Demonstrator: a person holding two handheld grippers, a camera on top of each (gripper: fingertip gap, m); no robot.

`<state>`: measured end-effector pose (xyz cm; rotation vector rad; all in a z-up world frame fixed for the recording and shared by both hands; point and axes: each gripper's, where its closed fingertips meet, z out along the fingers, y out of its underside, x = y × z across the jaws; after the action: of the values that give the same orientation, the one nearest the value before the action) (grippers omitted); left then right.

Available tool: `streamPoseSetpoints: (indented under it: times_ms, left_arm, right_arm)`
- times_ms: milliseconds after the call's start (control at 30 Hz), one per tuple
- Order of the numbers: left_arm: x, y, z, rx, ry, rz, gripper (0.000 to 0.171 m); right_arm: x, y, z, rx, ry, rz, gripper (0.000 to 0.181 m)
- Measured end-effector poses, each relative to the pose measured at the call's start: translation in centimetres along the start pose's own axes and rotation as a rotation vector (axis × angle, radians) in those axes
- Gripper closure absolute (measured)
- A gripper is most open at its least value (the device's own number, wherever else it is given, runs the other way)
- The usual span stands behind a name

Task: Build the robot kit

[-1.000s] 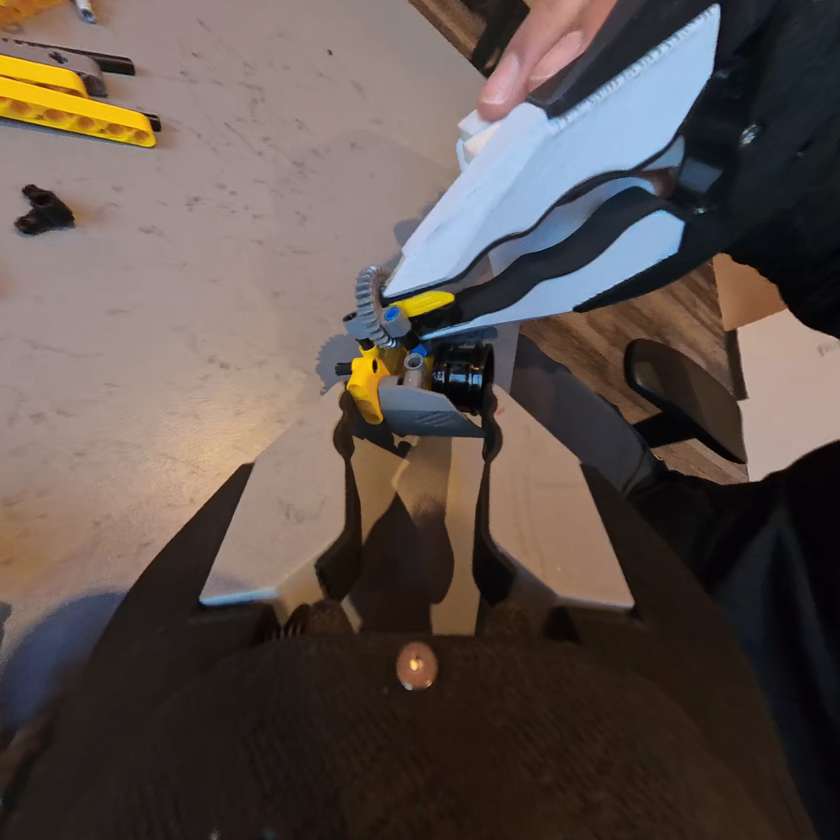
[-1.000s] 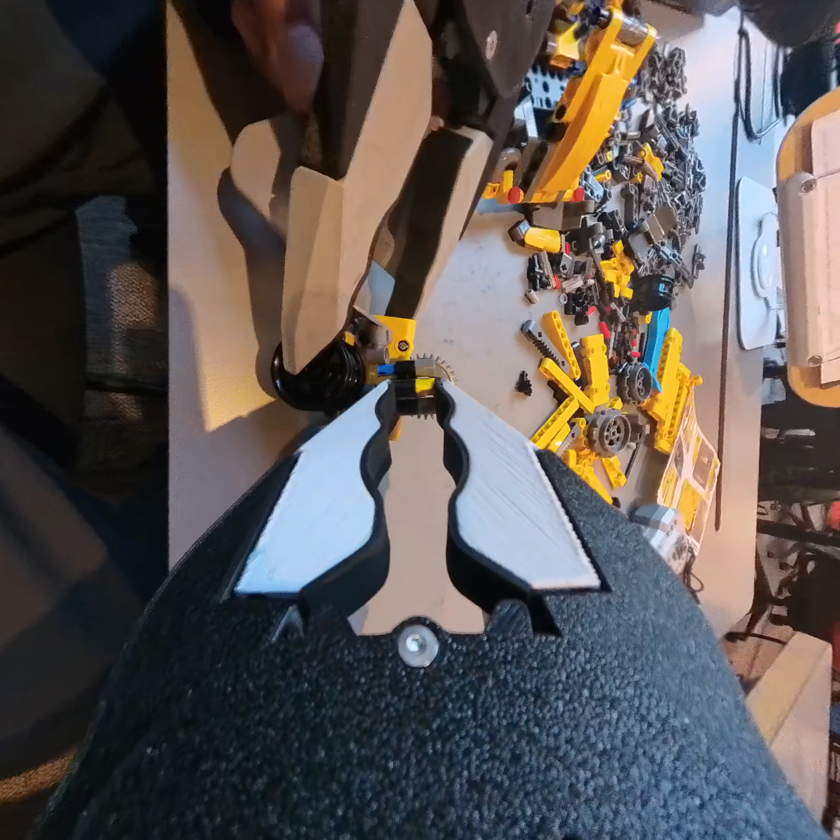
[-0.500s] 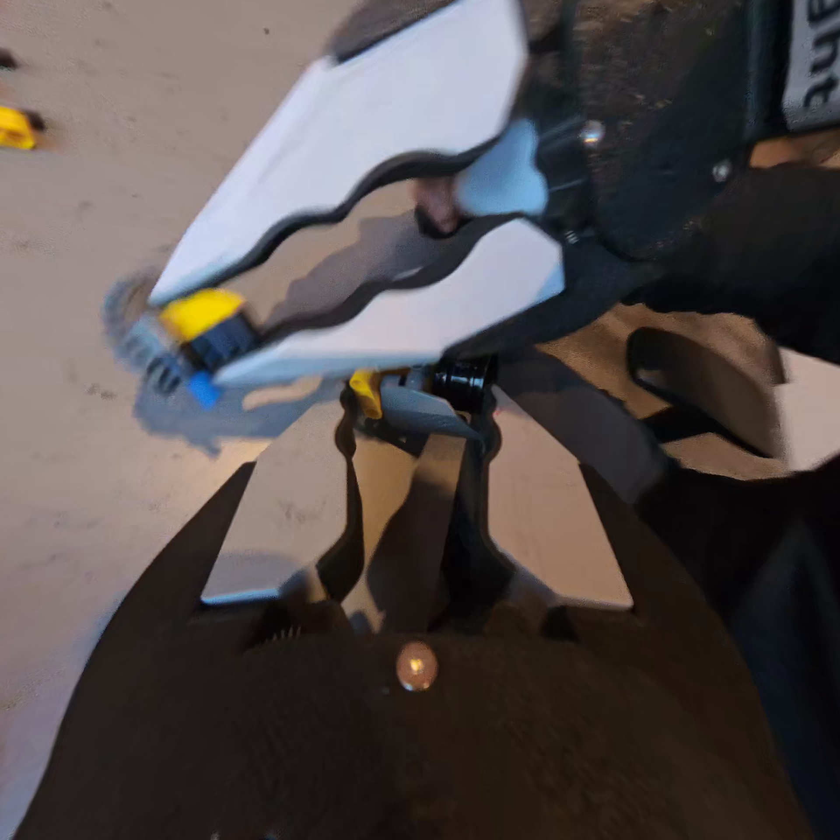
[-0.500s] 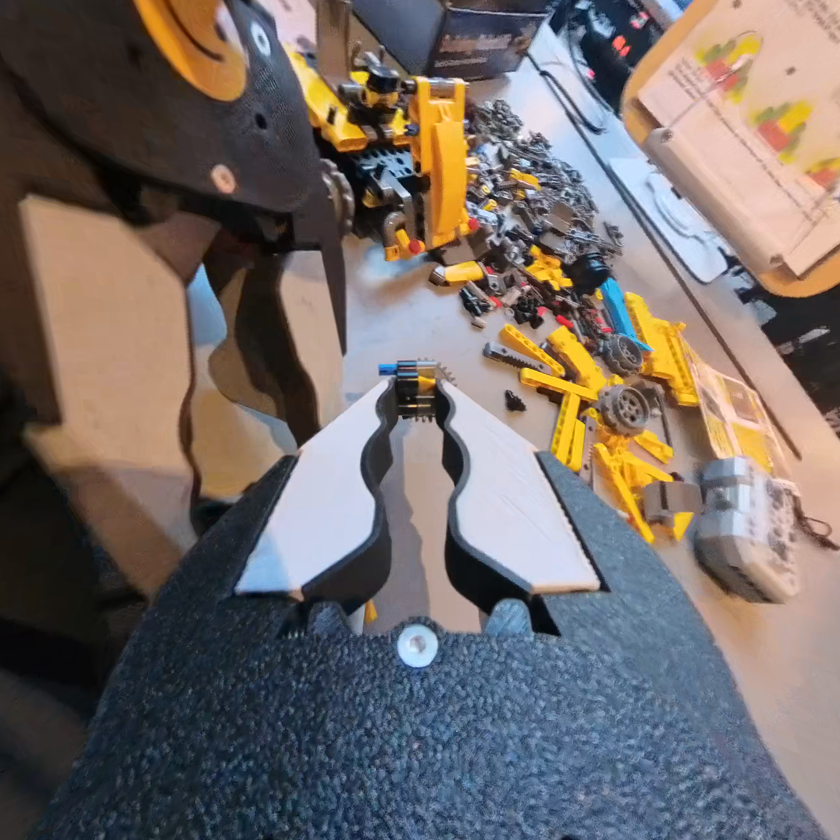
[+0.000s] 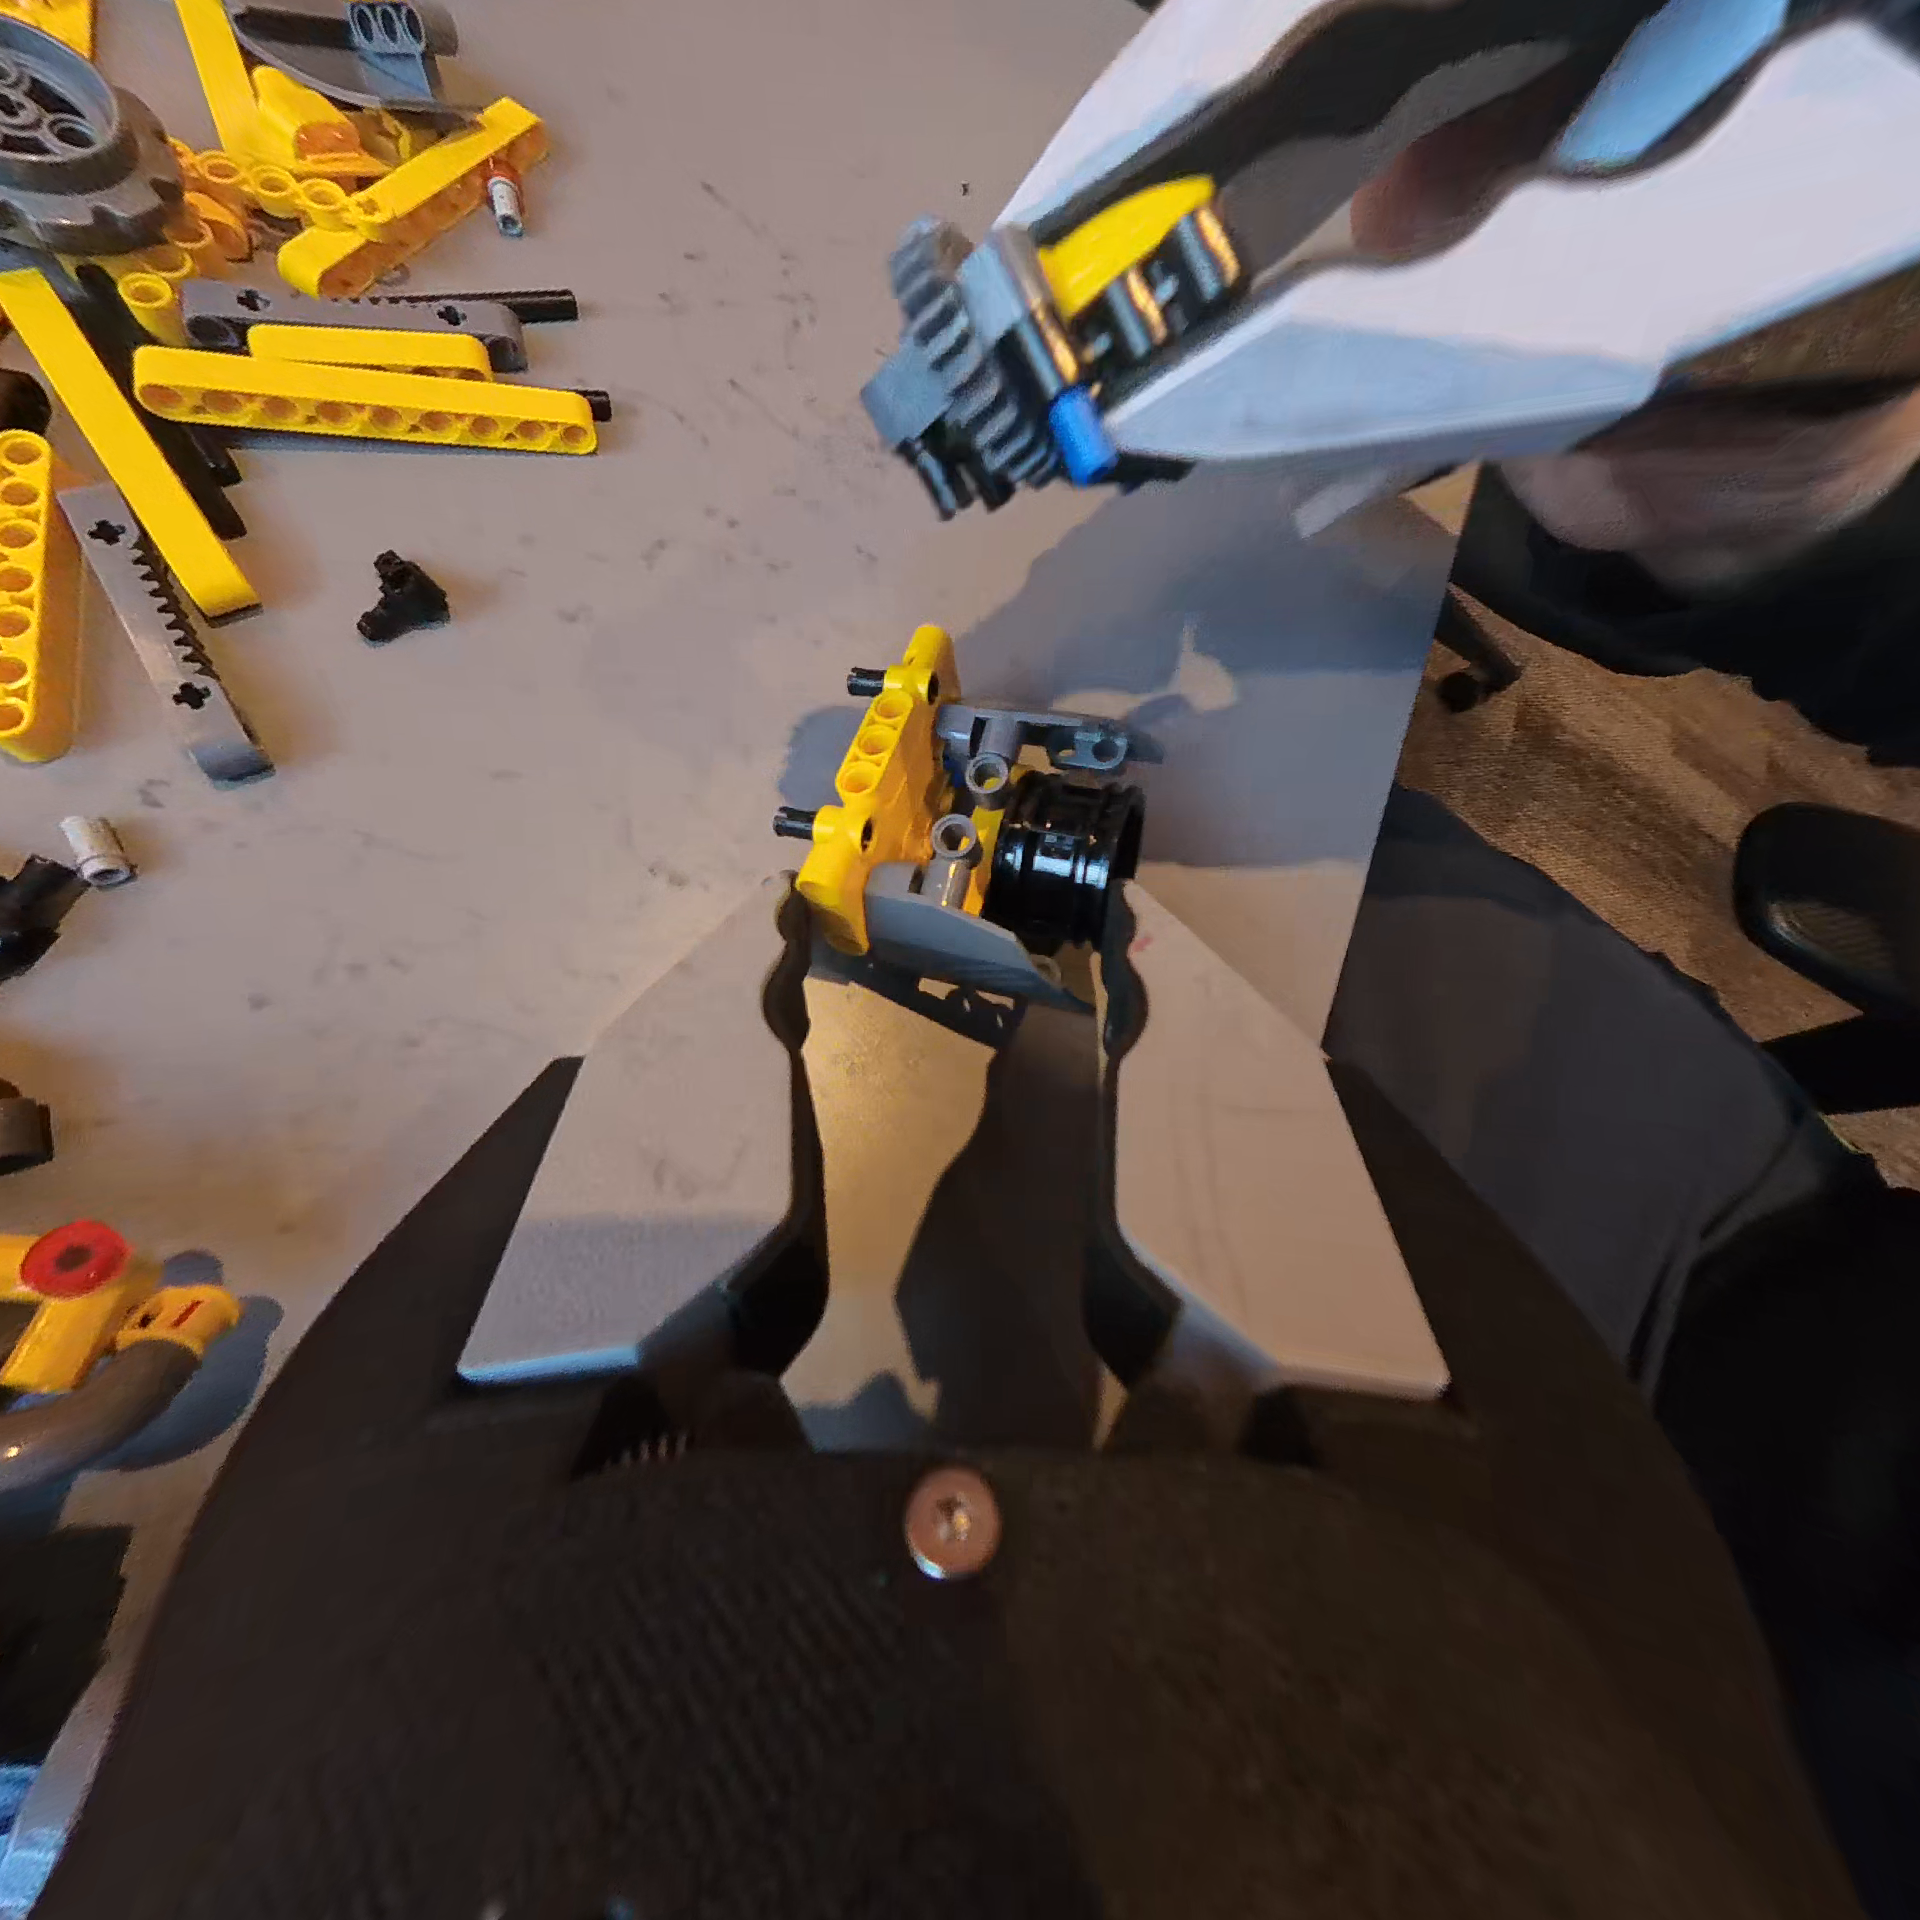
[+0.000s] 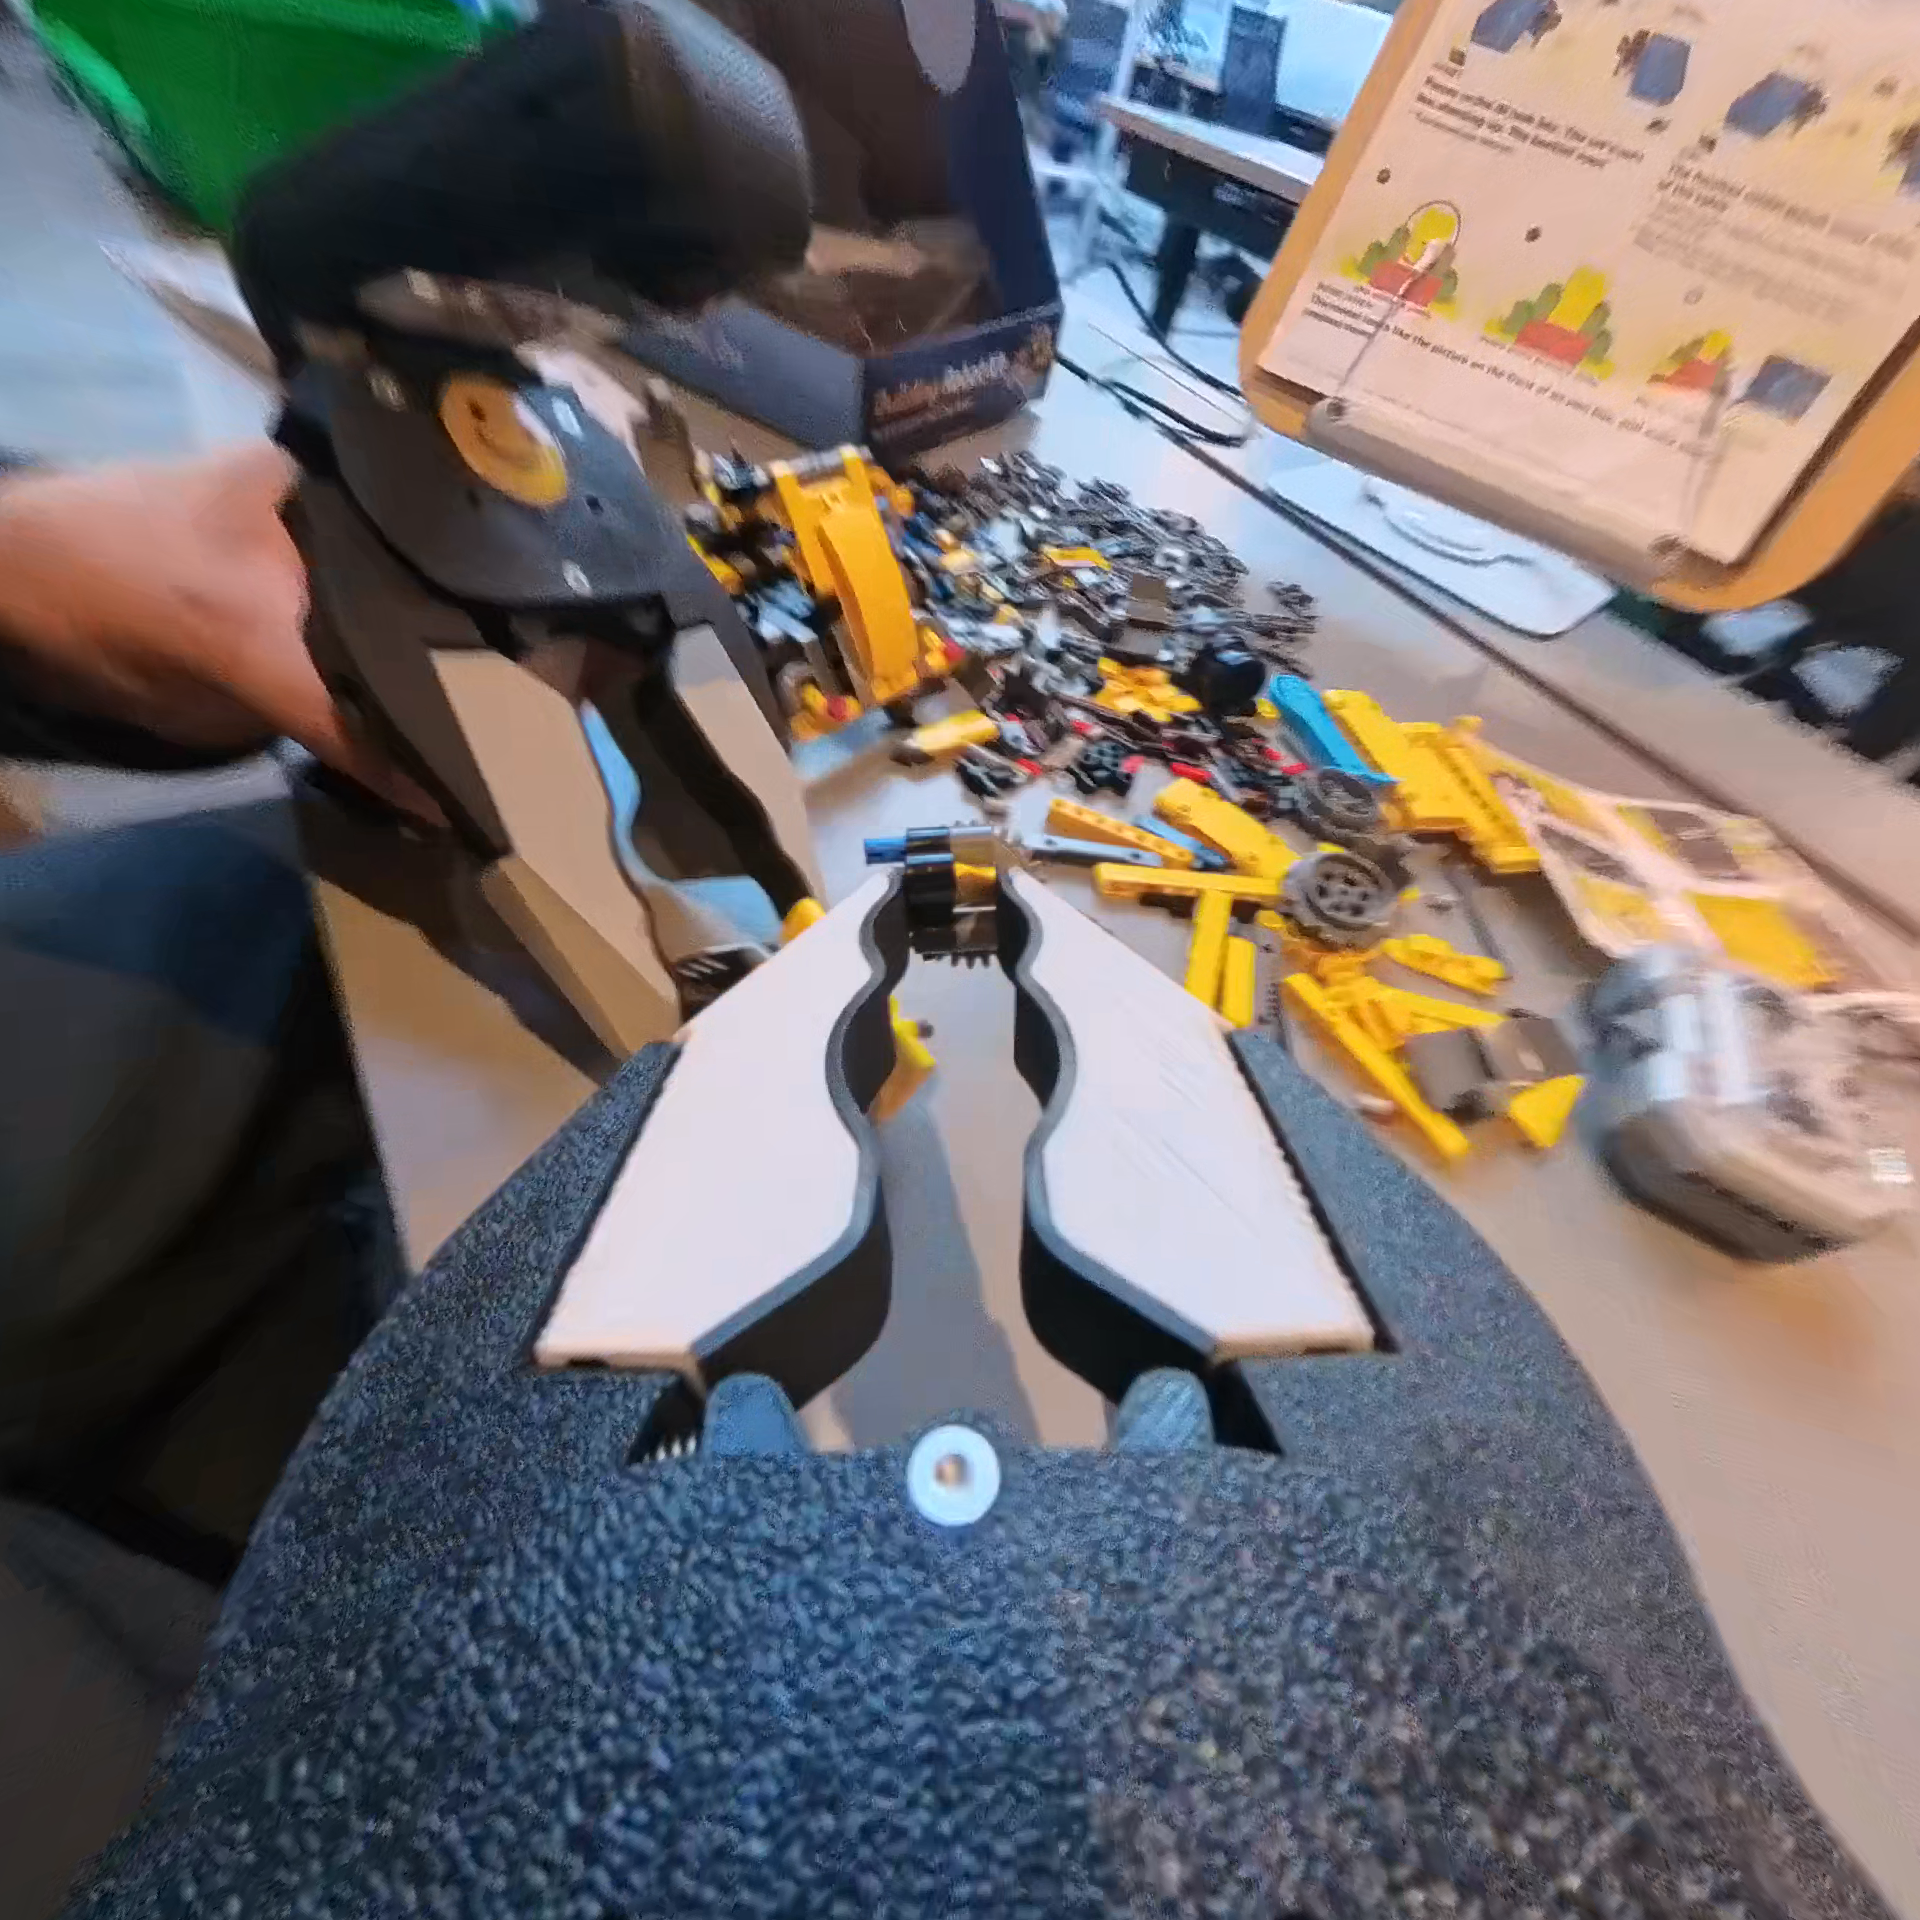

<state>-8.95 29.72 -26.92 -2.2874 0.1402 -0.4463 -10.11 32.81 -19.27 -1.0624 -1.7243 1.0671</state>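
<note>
The right tongs (image 6: pixel 948 902), clenched on a small black-and-grey toothed gear piece (image 6: pixel 943 878), have pulled away from the yellow-and-black plastic wheel assembly (image 5: pixel 961 831), which the left tongs (image 5: pixel 951 920) still clamp.

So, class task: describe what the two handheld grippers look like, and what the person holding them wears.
Both grippers have black, grainy-textured bodies with a silver screw in the middle, and two flat pale grey fingers edged with wavy black pads. The left gripper carries a round yellow disc on its side, seen from the right gripper. A dark sleeve shows at the wrist.
</note>
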Motion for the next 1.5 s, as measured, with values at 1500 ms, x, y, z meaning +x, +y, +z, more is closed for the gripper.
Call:
streamPoseSetpoints:
  times_ms: [1500]
  left_arm:
    - [18.8,-1.7,-9.8,0.222,0.136,0.119,0.114]
  right_arm:
    - [-15.6,-6.5,-11.2,0.088,0.456,-0.975,0.166]
